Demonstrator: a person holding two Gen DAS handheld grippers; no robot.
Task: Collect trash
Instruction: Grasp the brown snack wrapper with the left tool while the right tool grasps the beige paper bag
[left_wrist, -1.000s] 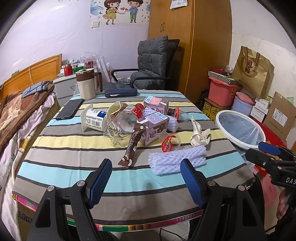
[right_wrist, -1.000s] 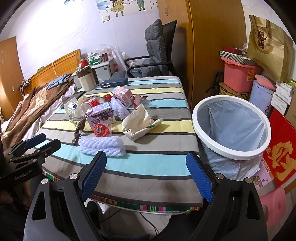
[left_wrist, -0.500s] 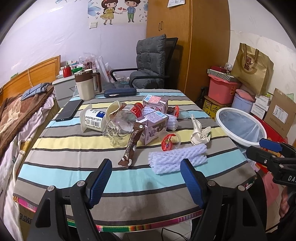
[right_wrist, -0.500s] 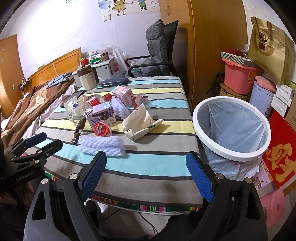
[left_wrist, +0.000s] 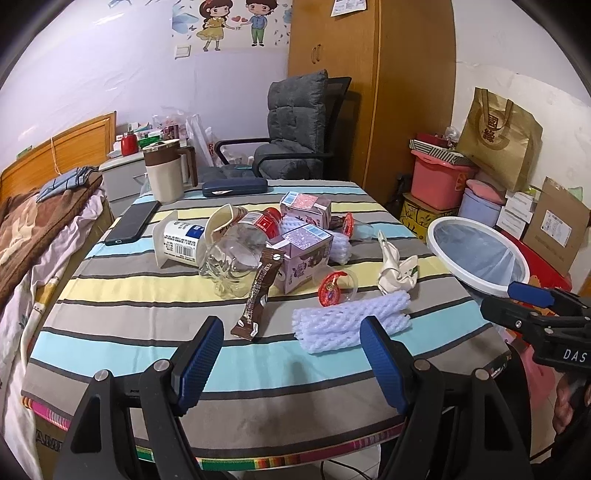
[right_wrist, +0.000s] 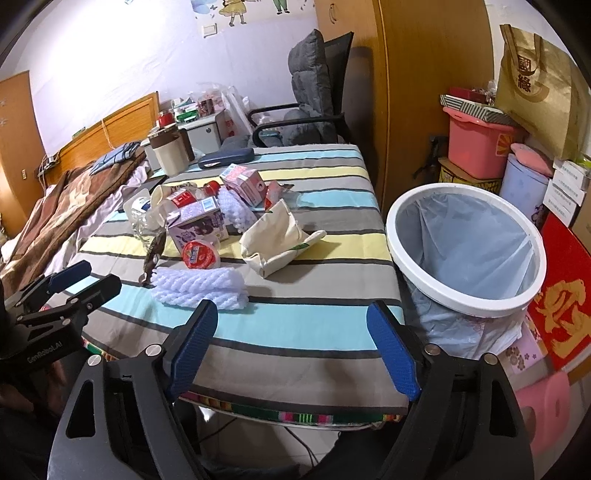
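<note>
On the striped table (left_wrist: 122, 354) the trash lies in a loose heap: a white foam net (left_wrist: 351, 319) nearest to the front edge, a brown sachet (left_wrist: 258, 295) to its left, and a red-lidded cup (left_wrist: 336, 288) just behind the net. Farther back are a purple carton (left_wrist: 303, 254), a clear bottle (left_wrist: 236, 262), a paper cup (left_wrist: 184, 242), a pink carton (left_wrist: 304, 210) and a crumpled cloth bag (right_wrist: 277, 240). To the right of the table, near its edge, stands the white bin (right_wrist: 465, 310) with a liner, and I see nothing inside it.

Nothing is collected yet, I think. The left gripper (left_wrist: 291, 362) hangs over the front edge with its jaws apart and empty. The right gripper (right_wrist: 291, 347) is also empty; its jaws are closing a little but they are wide and nothing is between them.

A good first pick seems the foam net, because it is the closest thing and lies free. It is soft and light, so I would bring the pads down around its middle, across the short side, and close until it is pressed a little. I would lift it straight up, so that it does not drag the sachet or the cup, which lie close beside it. The phone (left_wrist: 133, 223), mug (left_wrist: 166, 177) and dark case (left_wrist: 234, 186) at the far side look not like trash and should stay.
</note>
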